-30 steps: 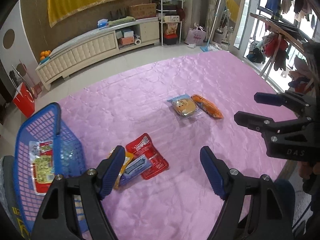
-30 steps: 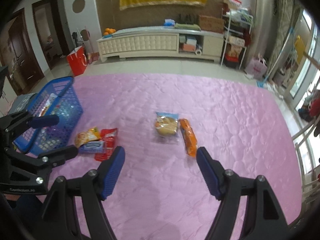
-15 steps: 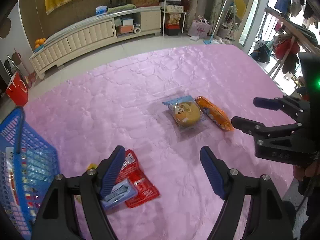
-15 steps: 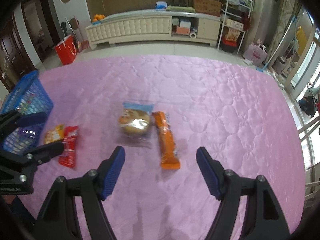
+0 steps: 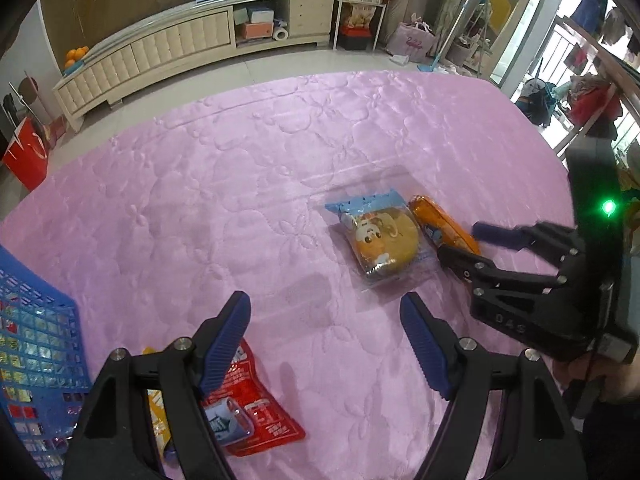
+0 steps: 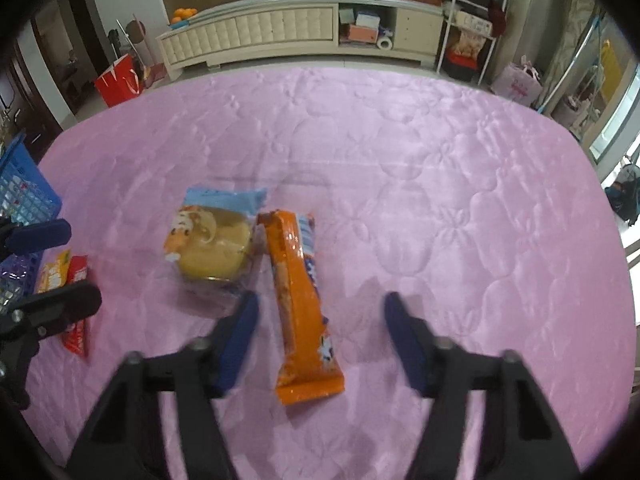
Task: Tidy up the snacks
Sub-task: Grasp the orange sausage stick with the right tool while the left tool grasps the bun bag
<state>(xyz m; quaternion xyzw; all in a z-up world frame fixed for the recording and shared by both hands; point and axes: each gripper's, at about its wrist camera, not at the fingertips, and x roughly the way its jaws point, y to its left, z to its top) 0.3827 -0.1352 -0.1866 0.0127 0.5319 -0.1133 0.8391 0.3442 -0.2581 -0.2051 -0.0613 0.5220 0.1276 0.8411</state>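
both tongs are sitting lower over the pink quilted bed (image 6: 440, 168) than a second ago. right tongs (image 6: 318, 334) are closing around the glossy orange bar (image 6: 300, 300), not yet pressing it; its long axis is running away from the camera. left tongs (image 5: 324, 344) are hanging released near the round bun packet (image 5: 380, 240).

The quilted cover (image 6: 400, 160) looked like pink satiny cloth, glossy, with stitched flower shapes pressed into it. The orange snack bar (image 6: 300, 300) wore shiny plastic film. The round cake packet (image 5: 380, 240) sat in clear, glossy wrap. The basket (image 5: 32, 340) was blue moulded plastic mesh. The red pouch (image 5: 260, 420) shone like foil. Both grippers' pads (image 5: 224, 344) were ribbed blue, rubbery and matt.
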